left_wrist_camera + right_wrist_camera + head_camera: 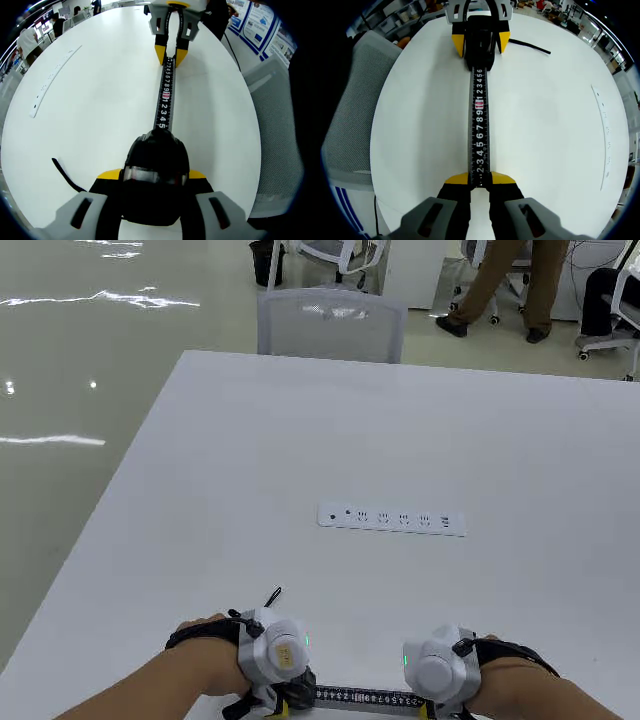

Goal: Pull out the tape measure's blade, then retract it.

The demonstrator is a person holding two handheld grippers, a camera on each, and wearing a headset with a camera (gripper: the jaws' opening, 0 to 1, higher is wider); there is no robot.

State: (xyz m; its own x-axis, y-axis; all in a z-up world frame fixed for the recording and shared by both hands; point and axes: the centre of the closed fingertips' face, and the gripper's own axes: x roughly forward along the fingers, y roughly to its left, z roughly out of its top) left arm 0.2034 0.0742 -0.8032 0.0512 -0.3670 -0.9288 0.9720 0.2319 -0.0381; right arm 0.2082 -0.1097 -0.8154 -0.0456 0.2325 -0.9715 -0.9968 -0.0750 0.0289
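While the blade (479, 120) lies drawn out flat on the white table (400, 430), it spans the gap between the two tools at the near edge. Left hand-held gripper (154, 176): clenched on the black tape measure (156, 155), with a yellow jaw tip on either side of its body. Right hand-held gripper (480, 179): clamped on the blade's free end, jaw tips pressed together at the low numbers. Printed scale faces up. A black strap (62, 172) lies on the table just beside the tape measure. A power strip (391, 519) lies well apart, toward mid-table. A grey chair (330, 325) stands at the far edge.
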